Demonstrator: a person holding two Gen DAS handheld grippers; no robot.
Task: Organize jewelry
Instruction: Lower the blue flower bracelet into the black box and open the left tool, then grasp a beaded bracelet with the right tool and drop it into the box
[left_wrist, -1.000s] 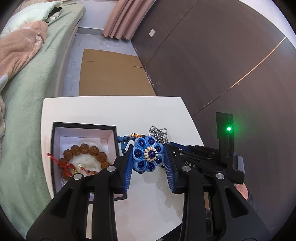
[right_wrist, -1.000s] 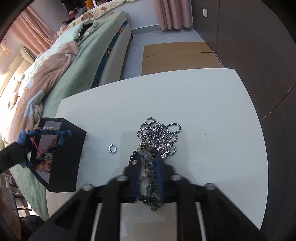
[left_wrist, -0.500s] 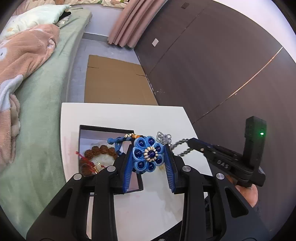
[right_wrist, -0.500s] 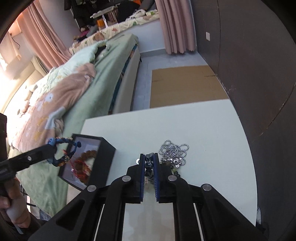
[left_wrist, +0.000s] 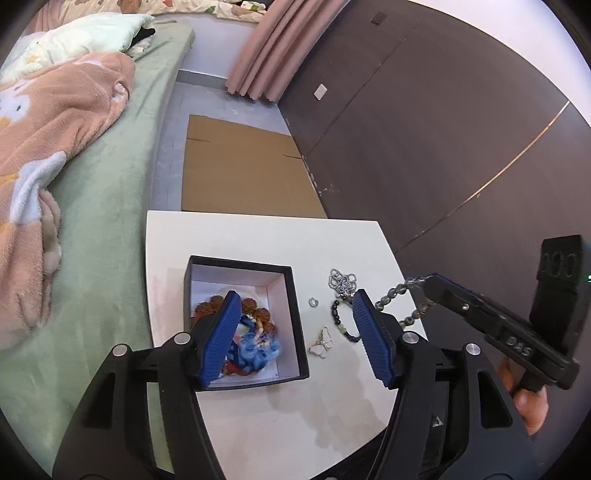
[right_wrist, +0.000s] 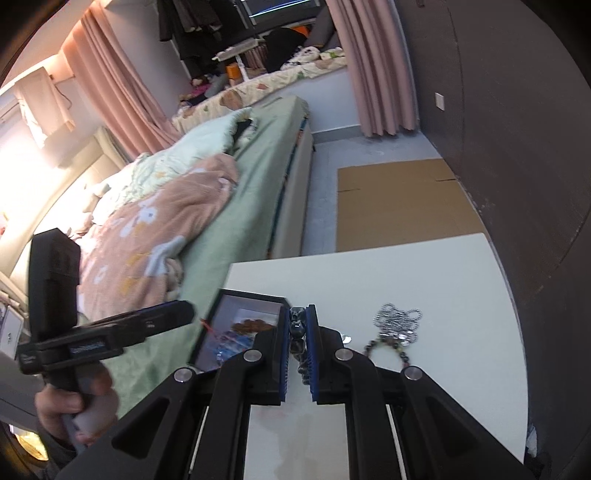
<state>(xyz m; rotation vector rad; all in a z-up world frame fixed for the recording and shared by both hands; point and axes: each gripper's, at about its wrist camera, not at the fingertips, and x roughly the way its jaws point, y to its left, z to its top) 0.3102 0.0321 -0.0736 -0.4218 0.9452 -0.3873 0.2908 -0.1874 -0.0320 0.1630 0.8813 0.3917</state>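
My left gripper (left_wrist: 295, 339) is open and empty above the black jewelry box (left_wrist: 295, 295). The blue flower ornament (left_wrist: 258, 350) lies inside the box beside a brown bead bracelet (left_wrist: 258, 308). My right gripper (right_wrist: 298, 350) is shut on a grey-green bead bracelet (right_wrist: 297, 325), which hangs from it in the left wrist view (left_wrist: 391, 295). On the white table (left_wrist: 258, 424) lie a silver ball chain (left_wrist: 341, 280), a small ring (left_wrist: 313, 302), a butterfly brooch (left_wrist: 322, 343) and a dark bead bracelet (left_wrist: 341, 325).
A green bed (left_wrist: 92, 221) with a pink blanket runs along the table's left side. A cardboard sheet (left_wrist: 240, 166) lies on the floor beyond the table. A dark wall (left_wrist: 443, 129) stands to the right.
My left gripper opened and the blue flower ornament dropped into the box. My right gripper lifted the grey-green bracelet off the table and moved it left toward the box.
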